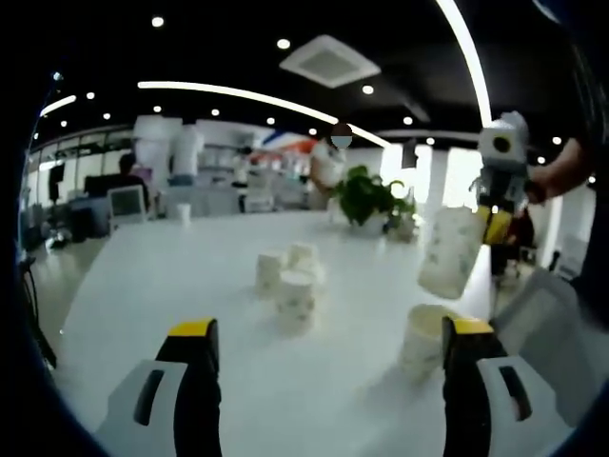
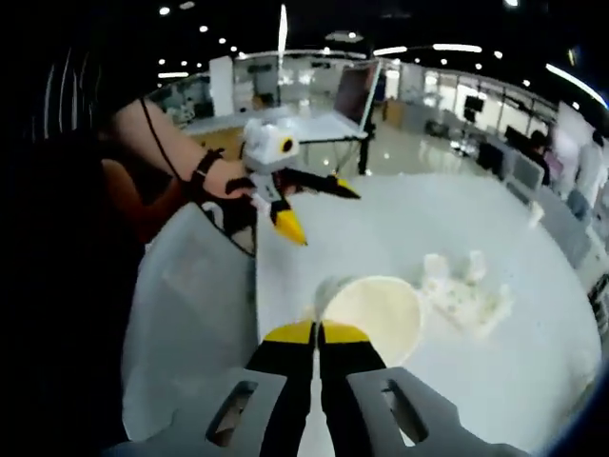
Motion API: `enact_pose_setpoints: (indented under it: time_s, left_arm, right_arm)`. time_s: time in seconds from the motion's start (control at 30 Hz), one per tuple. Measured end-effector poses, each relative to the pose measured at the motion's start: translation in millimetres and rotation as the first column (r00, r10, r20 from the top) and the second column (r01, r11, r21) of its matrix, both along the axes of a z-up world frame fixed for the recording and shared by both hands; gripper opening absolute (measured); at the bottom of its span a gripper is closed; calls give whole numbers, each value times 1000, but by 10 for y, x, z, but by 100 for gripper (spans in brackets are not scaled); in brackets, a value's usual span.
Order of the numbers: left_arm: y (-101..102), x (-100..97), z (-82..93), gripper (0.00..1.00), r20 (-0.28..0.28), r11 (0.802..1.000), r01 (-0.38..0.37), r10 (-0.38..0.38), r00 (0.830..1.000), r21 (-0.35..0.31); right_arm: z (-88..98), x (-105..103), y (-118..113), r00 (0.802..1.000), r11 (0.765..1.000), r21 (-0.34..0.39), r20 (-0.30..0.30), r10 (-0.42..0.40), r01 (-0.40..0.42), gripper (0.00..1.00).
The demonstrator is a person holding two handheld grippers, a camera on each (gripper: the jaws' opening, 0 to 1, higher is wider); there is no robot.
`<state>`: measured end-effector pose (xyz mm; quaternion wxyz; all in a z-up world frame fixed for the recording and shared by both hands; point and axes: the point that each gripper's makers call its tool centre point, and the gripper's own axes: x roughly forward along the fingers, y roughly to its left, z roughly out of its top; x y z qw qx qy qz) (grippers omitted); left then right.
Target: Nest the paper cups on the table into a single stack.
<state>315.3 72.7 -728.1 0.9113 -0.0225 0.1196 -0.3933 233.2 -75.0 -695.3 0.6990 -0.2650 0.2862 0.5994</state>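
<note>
Careful: your right gripper (image 2: 318,331) pinches lifted paper cup (image 2: 373,316) by rim; left gripper (image 1: 328,347) wide, empty. Off-centre drop topples table cup (image 1: 425,335).

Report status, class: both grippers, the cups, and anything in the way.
Right gripper shut on held cup, lifted above table. Left gripper open, near a standing cup. Three loose cups grouped mid-table. Nothing in the way.
</note>
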Motion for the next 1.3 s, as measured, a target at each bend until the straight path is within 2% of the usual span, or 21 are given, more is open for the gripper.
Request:
enact_pose_setpoints:
  time_s: [0.33, 0.8, 1.3]
  left_arm:
    - [22, -56, -32, 95, -6, 1000, -3, 3, 1000, 2]
    - [36, -70, -58, 95, -11, 1000, -13, 13, 1000, -10]
    - [58, -68, -91, 94, -23, 1000, -23, 23, 999, -18]
  right_arm:
    - [-241, -37, 9, 996, 986, -146, 26, 84, -80, 0]
    - [-396, -58, 68, 984, 960, -228, 39, 173, -160, 0]
    - [-484, -25, 125, 979, 951, -239, 10, 203, -195, 0]
